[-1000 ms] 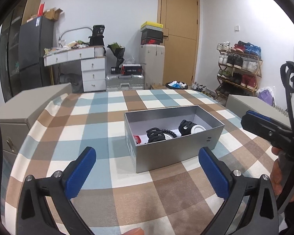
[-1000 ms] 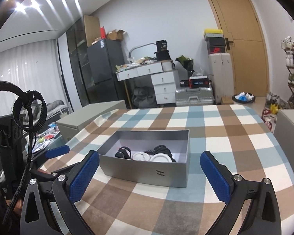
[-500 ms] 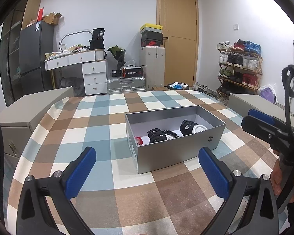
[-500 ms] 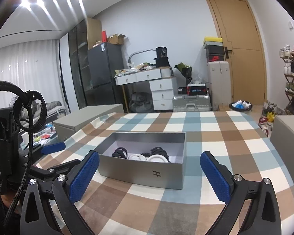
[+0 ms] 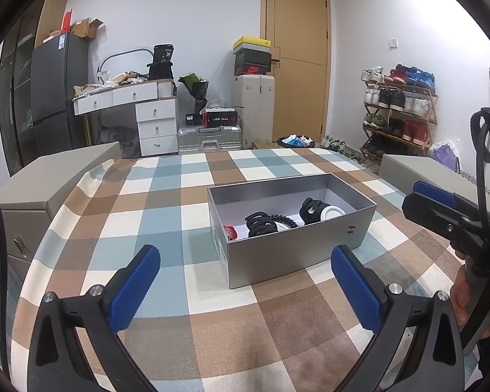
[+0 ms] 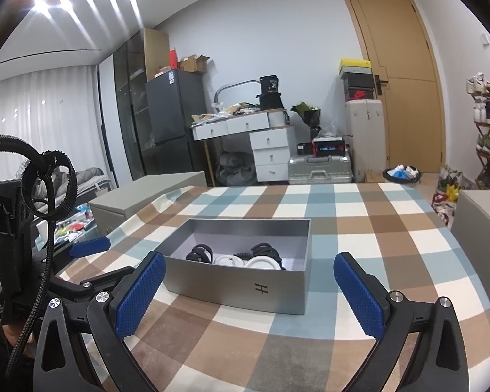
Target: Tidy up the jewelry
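A silver-grey open box (image 5: 294,254) sits on the chequered tablecloth (image 5: 147,202). It holds black claw clips (image 5: 261,223), a white ring (image 5: 334,210) and a small red item (image 5: 230,231). My left gripper (image 5: 245,254) hovers open just in front of the box's near wall, with nothing between its blue pads. In the right wrist view the same box (image 6: 245,284) shows black clips (image 6: 201,253) and white rings (image 6: 261,263). My right gripper (image 6: 249,261) is open and empty before the long side marked with a logo.
Grey cabinets flank the table, one on the left (image 5: 49,183) and one on the right (image 5: 421,170). A hand (image 5: 473,297) holds the right gripper's handle at the right edge. A desk, a fridge, suitcases and a shoe rack (image 5: 398,107) stand beyond the table.
Both cameras have drifted and levelled slightly. The jaws stay wide open, and the box and its contents have not moved.
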